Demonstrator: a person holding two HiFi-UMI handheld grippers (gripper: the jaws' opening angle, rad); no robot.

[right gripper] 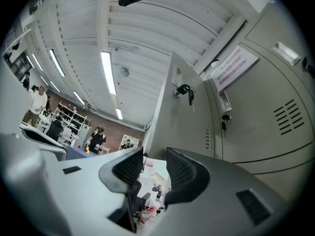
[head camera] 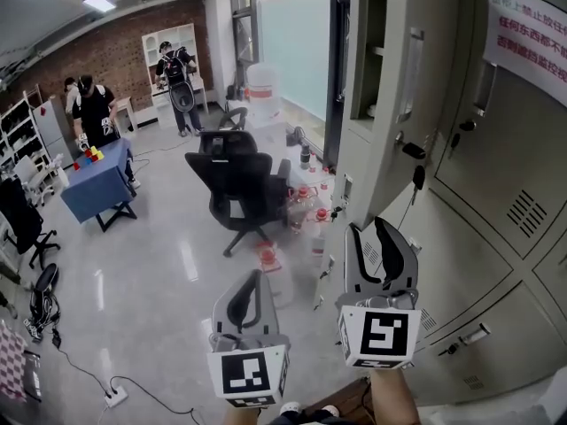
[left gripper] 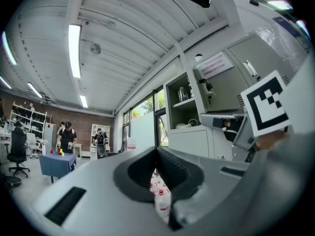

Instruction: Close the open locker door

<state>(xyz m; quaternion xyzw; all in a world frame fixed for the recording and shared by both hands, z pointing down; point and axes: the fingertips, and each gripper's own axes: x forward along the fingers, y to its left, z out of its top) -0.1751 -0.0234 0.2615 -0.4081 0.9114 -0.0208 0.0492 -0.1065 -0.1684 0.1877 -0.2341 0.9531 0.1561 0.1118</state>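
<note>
- Grey steel locker door [head camera: 394, 87] stands swung out from the upper row of the locker bank [head camera: 496, 193], roughly square to it, free edge toward the camera
- open compartment [head camera: 368, 42] sits just left of the door in head view; shelf inside, contents too small to name
- key [head camera: 413, 151] hangs in the lock on the door's outer face, the face turned toward the closed lockers
- right hand-held gripper [head camera: 369, 228] is below the door, tilted up at it, jaws spread, nothing between them, apart from the door
- right gripper view: right hand-held gripper [right gripper: 155, 154] looks up along the locker door [right gripper: 184, 127], key [right gripper: 184, 91] above, white notice [right gripper: 234, 65] on a closed locker further right
- left hand-held gripper [head camera: 255, 277] is lower and to the left, over the floor [head camera: 159, 273], away from the lockers
- left gripper view: left hand-held gripper [left gripper: 157, 150] has tips pressed together, empty; the bottles [left gripper: 160, 195] seen through the gap stand on the floor far behind
- step, as I read it: approach only, door fully open and untouched, task hardly begun
- next move probably calls for raising the right hand-held gripper to the outer face near the free edge, clear of the key, then pushing the door round toward the compartment till flush
- risk: clipping the key, or the door springing back unlatched
- office chair [head camera: 235, 180] and blue tabletop [head camera: 97, 180] are well apart, no obstacle
</note>
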